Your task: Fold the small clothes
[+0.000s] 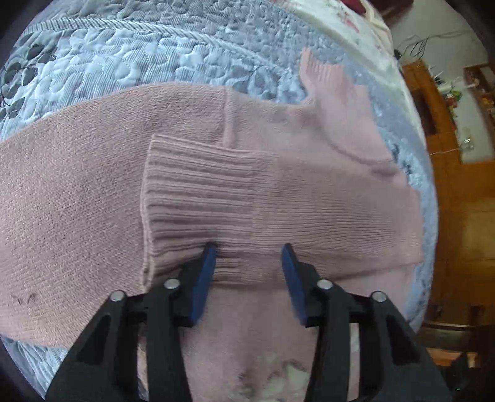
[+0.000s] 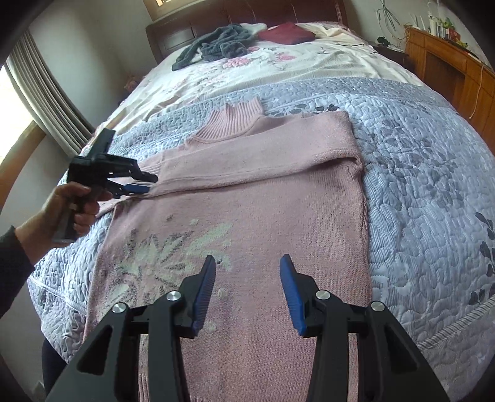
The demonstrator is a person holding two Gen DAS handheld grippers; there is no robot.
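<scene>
**Left wrist view: open fingers at the sweater cuff**

Left wrist view shows the left gripper (image 1: 249, 247) with its blue fingers (image 1: 205, 278) spread wide, their tips resting at the ribbed cuff (image 1: 198, 204) of the pink sweater (image 1: 77, 191). Nothing is pinched between them; one tip touches the lower edge of the ribbing, the other sits on the sleeve knit just beside it. The sleeve lies folded across the sweater's body, running toward 3 o'clock. Beyond it, at 12 o'clock, spreads the blue quilted bedspread (image 1: 130, 62).

From the right wrist camera, the right gripper (image 2: 247, 263) hangs above the sweater's lower front, fingers (image 2: 292, 293) wide apart and empty, apart from the fabric as far as can be told. A pale flower pattern (image 2: 173, 247) sits on the knit at 10 o'clock from them. The ribbed collar (image 2: 235, 119) points toward 12 o'clock. At 9 o'clock a hand (image 2: 71, 204) grips the left gripper's handle, its tips at the sleeve end. Farther off, at 12 o'clock, a grey garment (image 2: 216, 43) and a dark red item (image 2: 287, 32) lie near the headboard (image 2: 191, 27). A wooden cabinet (image 2: 448, 65) stands at 2 o'clock.
</scene>
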